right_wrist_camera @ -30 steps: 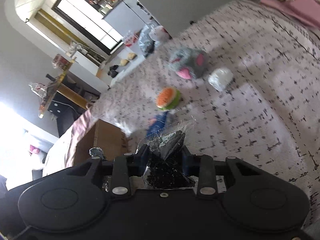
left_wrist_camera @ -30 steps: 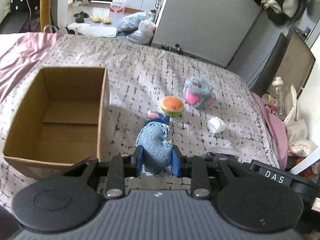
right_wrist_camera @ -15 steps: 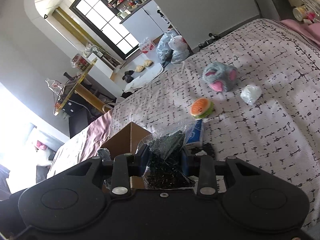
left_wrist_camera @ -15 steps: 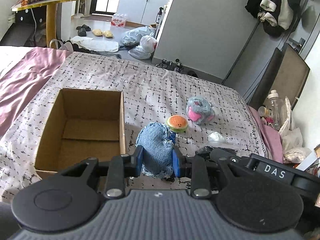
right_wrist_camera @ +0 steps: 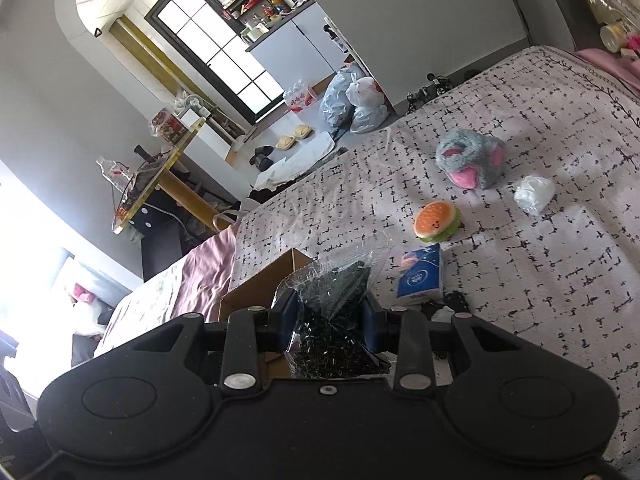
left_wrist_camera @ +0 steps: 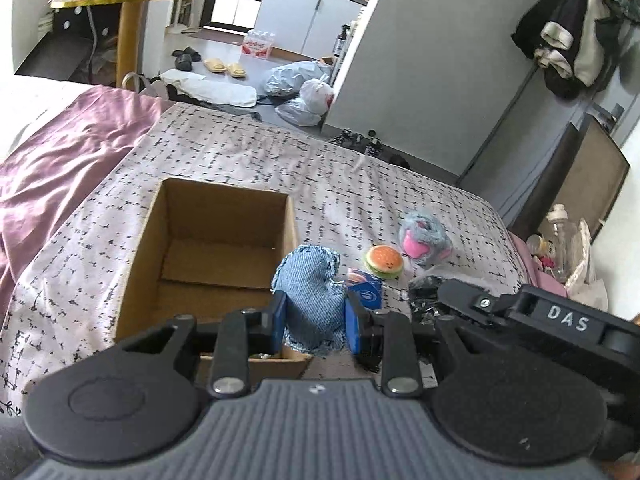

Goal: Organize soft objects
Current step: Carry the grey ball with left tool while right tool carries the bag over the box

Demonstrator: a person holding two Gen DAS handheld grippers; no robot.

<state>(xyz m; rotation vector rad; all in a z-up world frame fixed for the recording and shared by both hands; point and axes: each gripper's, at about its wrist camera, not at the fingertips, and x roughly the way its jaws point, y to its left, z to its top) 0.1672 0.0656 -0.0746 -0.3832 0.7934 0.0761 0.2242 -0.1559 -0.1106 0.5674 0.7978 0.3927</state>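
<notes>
My left gripper is shut on a blue denim pouch and holds it above the near right corner of an open cardboard box, which looks empty. My right gripper is shut on a clear plastic bag of black shreds, raised beside the box's corner. On the bed lie a burger plush, a grey and pink plush, a blue tissue pack and a white crumpled wad.
The patterned bedspread covers the bed, with a pink sheet at the left. A dark headboard and bottles stand at the right. Bags and slippers lie on the floor beyond the bed's far edge.
Both grippers have risen and pulled back with their loads, so more of the bed and room shows. The denim pouch now hangs by the box's near right corner.
</notes>
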